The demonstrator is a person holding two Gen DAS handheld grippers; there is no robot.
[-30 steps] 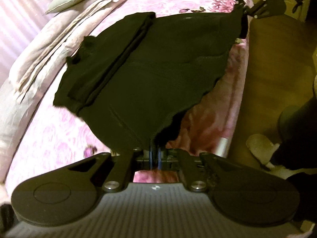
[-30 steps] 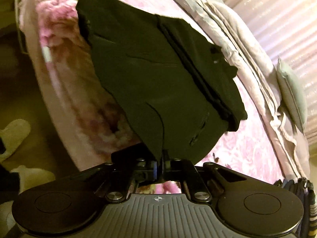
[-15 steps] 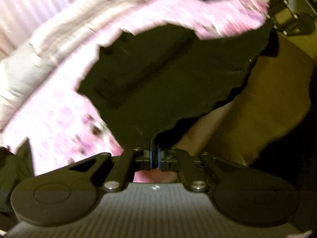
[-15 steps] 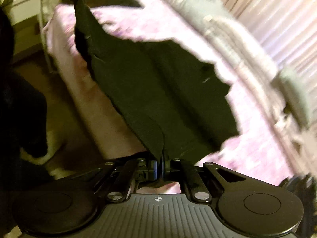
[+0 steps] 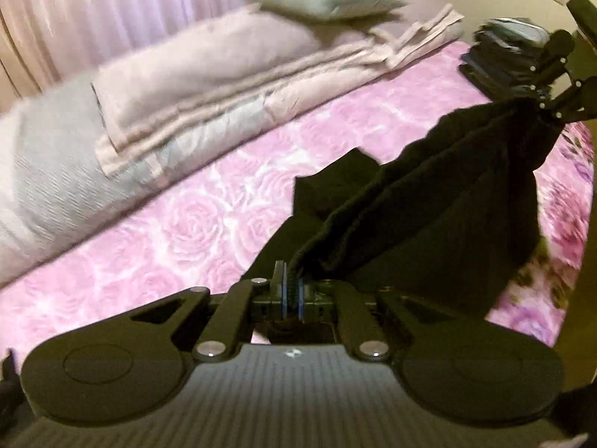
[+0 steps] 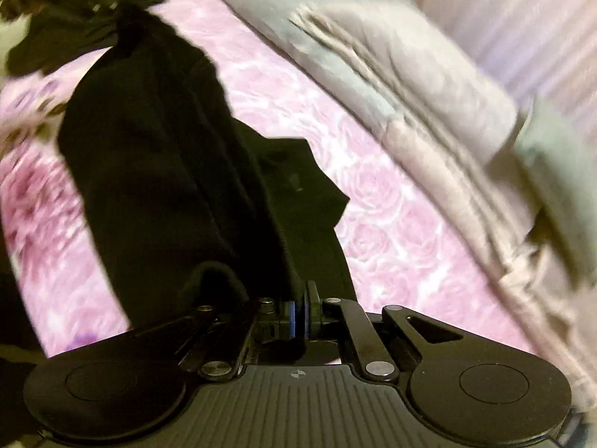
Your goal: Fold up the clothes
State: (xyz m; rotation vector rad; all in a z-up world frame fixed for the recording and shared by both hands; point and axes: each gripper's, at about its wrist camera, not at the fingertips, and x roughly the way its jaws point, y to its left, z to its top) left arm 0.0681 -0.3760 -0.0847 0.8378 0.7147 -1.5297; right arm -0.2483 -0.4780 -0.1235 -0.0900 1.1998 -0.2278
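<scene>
— Where was the garment at that point?

— The black garment (image 5: 429, 216) hung stretched between my two tools above the pink rose bedspread (image 5: 179, 231). My left gripper (image 5: 290, 293) was pinched tight on one end of its edge, my right gripper (image 6: 299, 315) on the other, each with cloth bunched between the pads. The lower part sagged onto the bedspread.

— How much folding was done?

— I judged it halfway at best. The cloth looked doubled along its length, but nothing lay flat yet. It remained to lay it down on the bedspread, smooth it and fold again.

— Anything else around?

— A folded grey quilt (image 5: 156, 112) lay beyond the garment, and a stack of dark folded clothes (image 5: 500, 63) past my right gripper.
</scene>
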